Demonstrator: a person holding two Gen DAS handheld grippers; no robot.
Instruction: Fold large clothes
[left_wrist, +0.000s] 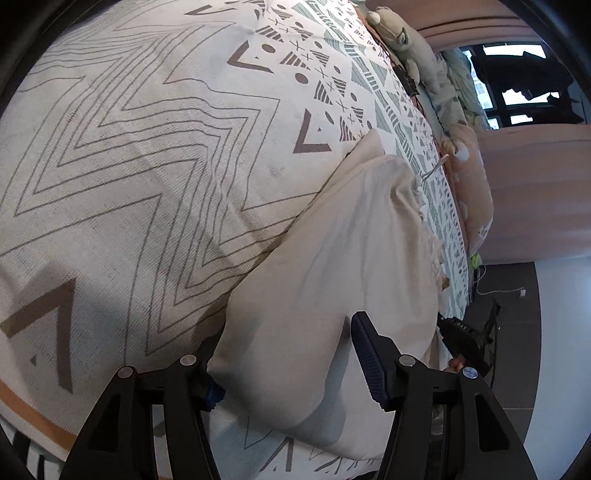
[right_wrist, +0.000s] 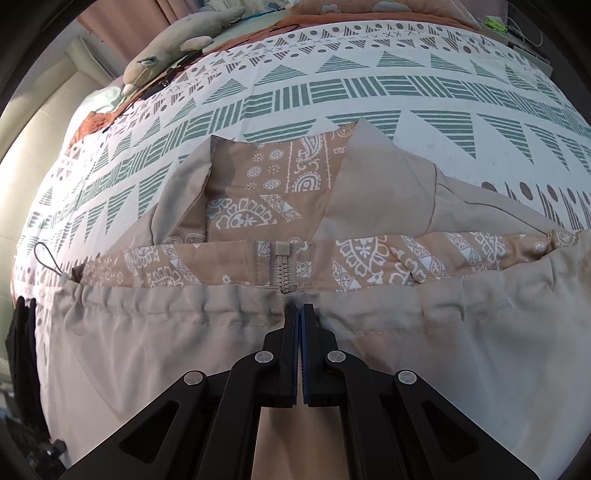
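The jaws of the right gripper (right_wrist: 299, 310) are pressed together on the gathered hem of the beige jacket (right_wrist: 184, 354), just below the foot of its zipper (right_wrist: 279, 267). I think the hem is pinched at the middle so that the folded body can be kept in line while the other side is handled. The jaws of the left gripper (left_wrist: 288, 354) stand apart, with a thick fold of the same jacket (left_wrist: 332, 258) between them. The right finger (left_wrist: 369, 365) lies against the cloth, but the left one is hidden under the fold, so the cloth seems loose there, not clamped.

The jacket lies on the bed (left_wrist: 129, 166), near its edge, on a cover with zigzag lines and green triangles.

The right wrist view shows what the left one cannot: the paisley lining (right_wrist: 258, 192), the zipper and a small cord loop (right_wrist: 48, 258) at the left end of the hem. The left wrist view shows the plain outer side as one long bundle, the dark floor (left_wrist: 517, 332) to the right of the bed, the soft toys (left_wrist: 395, 33) along the far side, and part of the other gripper beyond the bundle.
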